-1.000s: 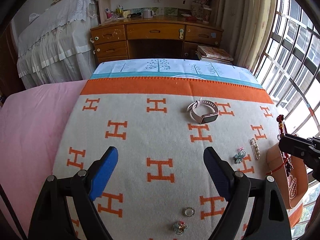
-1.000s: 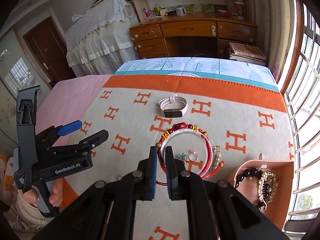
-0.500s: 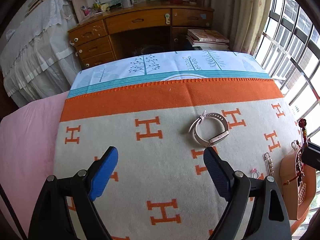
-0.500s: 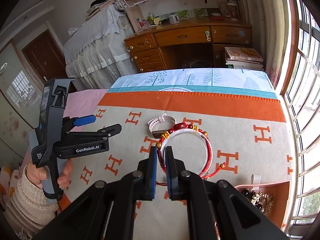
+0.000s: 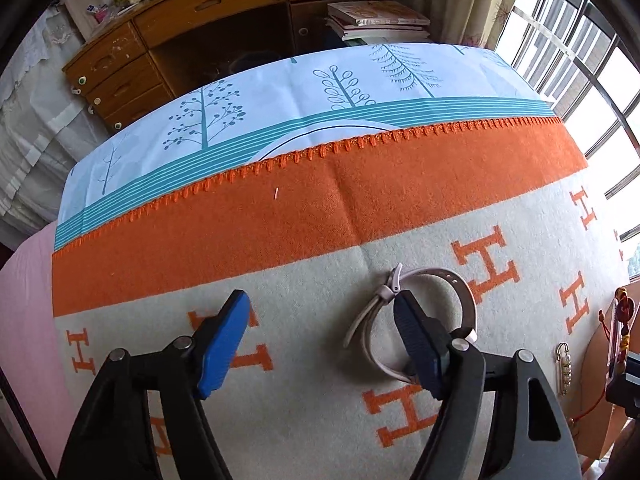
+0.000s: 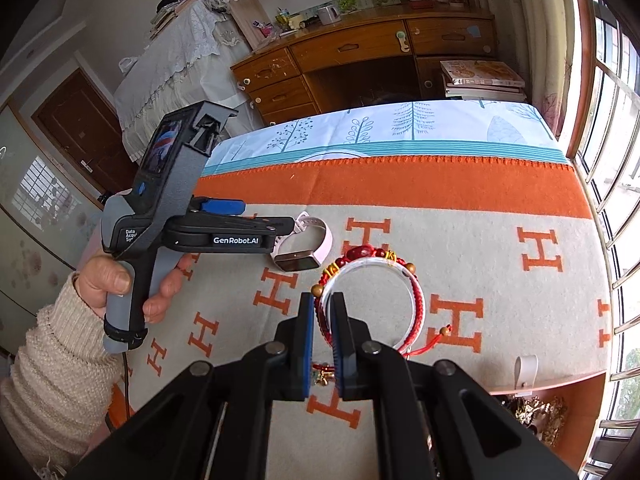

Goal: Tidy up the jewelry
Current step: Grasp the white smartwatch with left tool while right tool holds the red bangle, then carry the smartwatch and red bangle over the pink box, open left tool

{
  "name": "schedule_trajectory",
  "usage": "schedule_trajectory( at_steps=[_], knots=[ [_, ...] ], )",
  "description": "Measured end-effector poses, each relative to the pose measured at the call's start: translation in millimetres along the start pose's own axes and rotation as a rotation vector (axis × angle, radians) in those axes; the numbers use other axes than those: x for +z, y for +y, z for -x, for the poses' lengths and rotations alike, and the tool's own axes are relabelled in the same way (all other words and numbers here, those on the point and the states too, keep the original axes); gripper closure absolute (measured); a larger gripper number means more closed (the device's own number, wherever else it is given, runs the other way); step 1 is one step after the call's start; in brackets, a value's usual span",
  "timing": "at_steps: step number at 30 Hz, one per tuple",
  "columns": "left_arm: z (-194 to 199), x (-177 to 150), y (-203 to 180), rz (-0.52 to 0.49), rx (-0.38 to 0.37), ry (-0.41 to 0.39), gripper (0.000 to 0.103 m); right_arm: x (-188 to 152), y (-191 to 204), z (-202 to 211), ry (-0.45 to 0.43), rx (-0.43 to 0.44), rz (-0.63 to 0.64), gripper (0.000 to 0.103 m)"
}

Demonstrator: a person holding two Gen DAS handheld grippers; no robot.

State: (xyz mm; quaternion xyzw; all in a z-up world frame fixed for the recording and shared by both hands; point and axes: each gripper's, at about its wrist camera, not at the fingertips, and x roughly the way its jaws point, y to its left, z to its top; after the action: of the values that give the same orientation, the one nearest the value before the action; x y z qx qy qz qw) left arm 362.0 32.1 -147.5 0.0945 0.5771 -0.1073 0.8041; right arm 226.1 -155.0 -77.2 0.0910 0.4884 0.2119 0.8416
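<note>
Left tongs (image 5: 316,344) apart and closing over the pink watch (image 5: 452,308) on the H-pattern blanket (image 5: 280,416). Right-hand pad inside the strap loop, near the buckle end; left-hand pad out on bare blanket, well clear of the band. Nothing pinched yet. Looks like a straddle of one side of the strap, so the closing pads catch the band wall rather than the rigid face. Watch face sits on the near side of the loop, toward the tong body, mostly hidden behind the right-hand pad in the left wrist view.

Right tongs (image 6: 322,344) together, clamped on the red cord bracelet with white bangle (image 6: 370,300). Grip on the near-left arc of the ring; rest of the loop hangs out ahead of the tips, beads and red charm at the far side, cord tails trailing to the right. Held off the blanket, probably parked there while the other tongs pick.

Orange tray (image 6: 560,396) low and right of the right tongs, gold and dark pieces already inside; likely the drop point. Pearl pin (image 5: 563,368) just right of the left tongs, near the tray edge, not yet collected.

Hand (image 6: 120,292) in a cream sleeve around the left tong handle, tips pitched down at the watch.

Risk: strap is soft, may fold or slide out on close.
</note>
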Motion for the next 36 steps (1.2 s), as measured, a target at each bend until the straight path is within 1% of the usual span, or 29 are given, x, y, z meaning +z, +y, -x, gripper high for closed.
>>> schedule_trajectory(
  at_steps=[1, 2, 3, 4, 6, 7, 9, 11, 14, 17, 20, 25, 30, 36],
  knots=[
    [-2, 2, -3, -0.014, -0.003, 0.011, 0.053, 0, -1, -2, 0.003, 0.001, -0.003, 0.095],
    [-5, 2, -6, -0.025, -0.004, 0.024, 0.062, 0, -3, -3, 0.006, 0.003, -0.005, 0.095],
    [-7, 3, -8, -0.030, -0.012, 0.038, 0.081, 0, -5, -5, 0.009, 0.005, -0.010, 0.095],
    [-6, 3, -10, -0.027, -0.022, 0.034, 0.095, 0, -7, -6, 0.012, 0.008, -0.018, 0.095],
    [-4, 1, -13, -0.018, 0.016, 0.037, 0.095, 0, -10, -7, 0.013, 0.011, -0.031, 0.095],
    [-2, -2, -14, -0.008, 0.023, 0.025, 0.096, -1, -11, -7, 0.012, 0.010, -0.035, 0.095],
    [10, -8, -15, 0.033, 0.012, -0.009, 0.096, -2, -12, -4, 0.007, 0.014, -0.041, 0.095],
    [31, -17, -18, 0.071, -0.012, -0.055, 0.096, -3, -11, 1, -0.002, 0.018, -0.042, 0.095],
    [71, -32, -28, 0.108, -0.023, -0.145, 0.096, -6, -7, 17, -0.032, 0.024, -0.039, 0.095],
    [117, -52, -43, 0.129, -0.070, -0.226, 0.096, -11, 0, 41, -0.079, 0.026, -0.029, 0.095],
    [153, -76, -62, 0.120, -0.105, -0.286, 0.096, -22, 11, 70, -0.139, 0.021, -0.011, 0.095],
    [194, -113, -94, 0.087, -0.130, -0.351, 0.096, -46, 26, 113, -0.214, 0.003, 0.011, 0.095],
    [215, -136, -124, 0.065, -0.144, -0.385, 0.096, -74, 27, 148, -0.259, -0.035, 0.017, 0.095],
    [221, -146, -162, 0.025, -0.140, -0.403, 0.096, -105, 0, 165, -0.250, -0.067, -0.031, 0.095]
  ],
)
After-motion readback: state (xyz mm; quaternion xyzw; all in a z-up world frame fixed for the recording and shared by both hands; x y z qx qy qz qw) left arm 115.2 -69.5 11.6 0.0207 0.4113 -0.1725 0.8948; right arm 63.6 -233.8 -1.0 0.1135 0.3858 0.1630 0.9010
